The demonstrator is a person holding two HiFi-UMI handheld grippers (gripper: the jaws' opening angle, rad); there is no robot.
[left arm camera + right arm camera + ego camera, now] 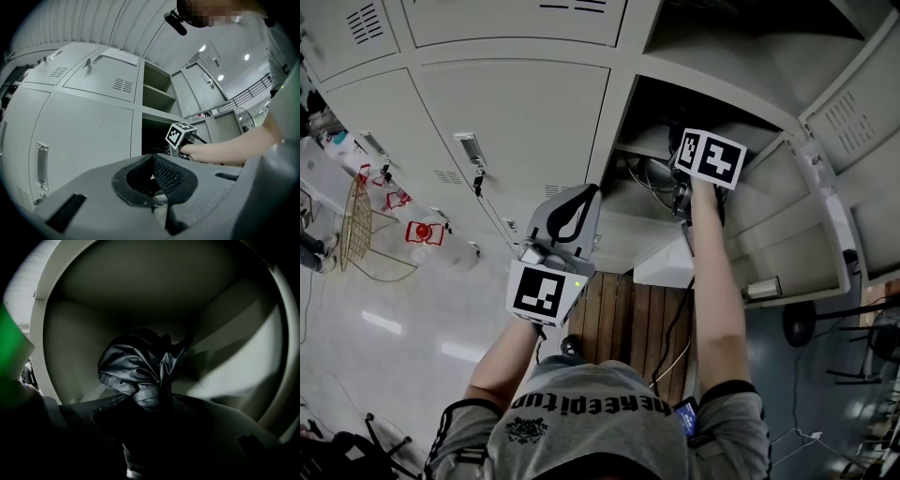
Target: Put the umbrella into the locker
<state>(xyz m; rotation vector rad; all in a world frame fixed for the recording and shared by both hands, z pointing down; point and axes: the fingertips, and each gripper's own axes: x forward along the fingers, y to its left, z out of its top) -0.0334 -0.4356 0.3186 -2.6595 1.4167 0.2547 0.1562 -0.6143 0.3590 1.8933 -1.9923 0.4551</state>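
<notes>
The right gripper (pixel 151 405) reaches into the open locker compartment (pixel 766 217), fingers clamped on the strapped waist of the folded black umbrella (pixel 136 365), so the bunched canopy leads inward. The left gripper (pixel 570 217), fingers closed and empty, hangs outside, clear of the opening.

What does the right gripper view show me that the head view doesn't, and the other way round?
Only the right gripper view: the folded dark umbrella clamped in the right gripper, with the locker and its bare inner walls behind it.

Only the head view: the left gripper, shut and empty, held outside the locker; the person's forearms; the closed locker doors; the wooden flooring below.

Both: the right gripper reaching into the open locker.
</notes>
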